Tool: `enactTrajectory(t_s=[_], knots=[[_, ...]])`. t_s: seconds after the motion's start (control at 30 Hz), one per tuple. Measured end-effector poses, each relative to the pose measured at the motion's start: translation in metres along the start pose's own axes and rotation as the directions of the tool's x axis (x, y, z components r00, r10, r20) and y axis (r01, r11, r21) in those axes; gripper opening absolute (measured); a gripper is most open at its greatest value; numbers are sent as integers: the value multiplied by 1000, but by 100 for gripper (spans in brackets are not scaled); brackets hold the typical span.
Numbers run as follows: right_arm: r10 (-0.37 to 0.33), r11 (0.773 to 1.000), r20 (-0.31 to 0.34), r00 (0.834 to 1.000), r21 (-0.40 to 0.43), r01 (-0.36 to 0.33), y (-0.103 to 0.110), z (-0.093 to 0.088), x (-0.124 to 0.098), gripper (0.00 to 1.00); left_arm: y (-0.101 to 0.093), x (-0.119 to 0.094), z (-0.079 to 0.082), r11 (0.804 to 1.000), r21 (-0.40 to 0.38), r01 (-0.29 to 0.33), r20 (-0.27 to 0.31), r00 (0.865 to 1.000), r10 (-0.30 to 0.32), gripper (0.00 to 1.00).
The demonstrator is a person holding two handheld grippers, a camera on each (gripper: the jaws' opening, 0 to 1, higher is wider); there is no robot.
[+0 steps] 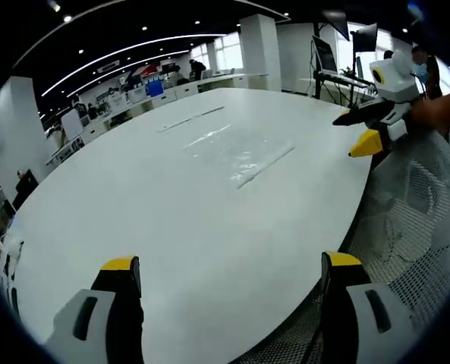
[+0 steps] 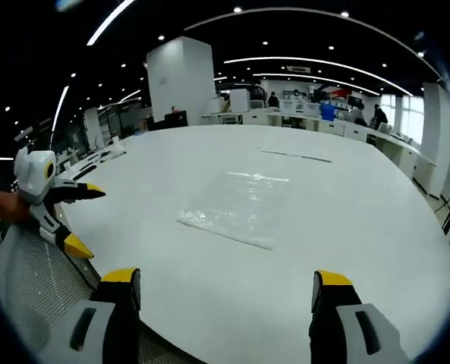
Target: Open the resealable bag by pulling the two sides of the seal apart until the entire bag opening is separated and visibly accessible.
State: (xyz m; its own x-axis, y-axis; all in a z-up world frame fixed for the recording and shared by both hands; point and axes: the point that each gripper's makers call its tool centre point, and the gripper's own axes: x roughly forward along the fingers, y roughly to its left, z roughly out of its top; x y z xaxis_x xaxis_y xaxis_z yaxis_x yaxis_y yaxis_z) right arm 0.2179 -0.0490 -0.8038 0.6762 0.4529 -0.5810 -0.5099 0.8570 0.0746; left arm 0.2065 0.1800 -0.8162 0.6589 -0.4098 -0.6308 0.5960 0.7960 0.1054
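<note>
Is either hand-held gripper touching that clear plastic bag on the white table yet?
Apart. In the right gripper view, bare table lies between the open right hand-held gripper and the bag; the left hand-held gripper is off to the side, also clear.

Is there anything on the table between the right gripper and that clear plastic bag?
No, just bare white table lies between the open right gripper and the resealable bag, as the right gripper view shows.

Grey tool (image 1: 231, 277) jaws, yellow-tipped
</note>
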Motion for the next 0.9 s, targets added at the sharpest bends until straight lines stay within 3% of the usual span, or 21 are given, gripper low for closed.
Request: enactTrajectory(t_s=[0.9], knots=[[13,1000,-16,1000,-11,-13,3,-2,2,93,-1,2,-3,1000,8,7,-12,1000,-7,97]])
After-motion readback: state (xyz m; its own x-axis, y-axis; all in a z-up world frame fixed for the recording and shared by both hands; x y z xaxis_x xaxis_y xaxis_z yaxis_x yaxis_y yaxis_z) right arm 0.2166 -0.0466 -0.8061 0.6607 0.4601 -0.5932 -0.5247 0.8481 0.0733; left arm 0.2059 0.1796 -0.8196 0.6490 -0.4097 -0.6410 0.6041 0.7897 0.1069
